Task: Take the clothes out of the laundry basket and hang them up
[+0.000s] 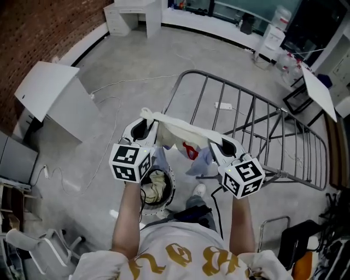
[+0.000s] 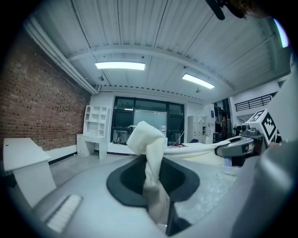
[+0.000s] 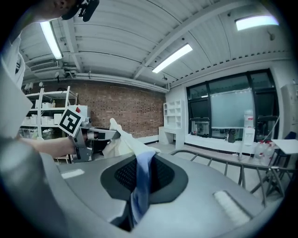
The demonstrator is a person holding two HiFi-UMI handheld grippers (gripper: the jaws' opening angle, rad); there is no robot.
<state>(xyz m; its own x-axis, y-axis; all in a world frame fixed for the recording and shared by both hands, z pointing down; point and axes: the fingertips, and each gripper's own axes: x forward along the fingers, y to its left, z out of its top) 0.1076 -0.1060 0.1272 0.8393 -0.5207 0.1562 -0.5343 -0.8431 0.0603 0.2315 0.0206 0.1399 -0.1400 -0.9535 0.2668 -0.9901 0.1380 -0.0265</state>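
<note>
A cream-white garment point(image 1: 178, 130) with a red mark and a pale blue part is stretched between my two grippers, held up at chest height. My left gripper point(image 1: 145, 124) is shut on its left end; cream cloth point(image 2: 148, 153) sticks up from between the jaws. My right gripper point(image 1: 214, 149) is shut on the right end, where blue cloth point(image 3: 139, 181) runs through the jaws. The grey wire drying rack point(image 1: 262, 128) stands just beyond and to the right. Below my left arm sits the laundry basket point(image 1: 158, 188) with yellowish cloth inside.
A white tilted desk point(image 1: 52, 95) stands at the left by the brick wall. Cables point(image 1: 109, 93) trail over the concrete floor. White shelving point(image 1: 131, 13) is at the far wall. A chair frame point(image 1: 284, 240) and clutter sit at the lower right.
</note>
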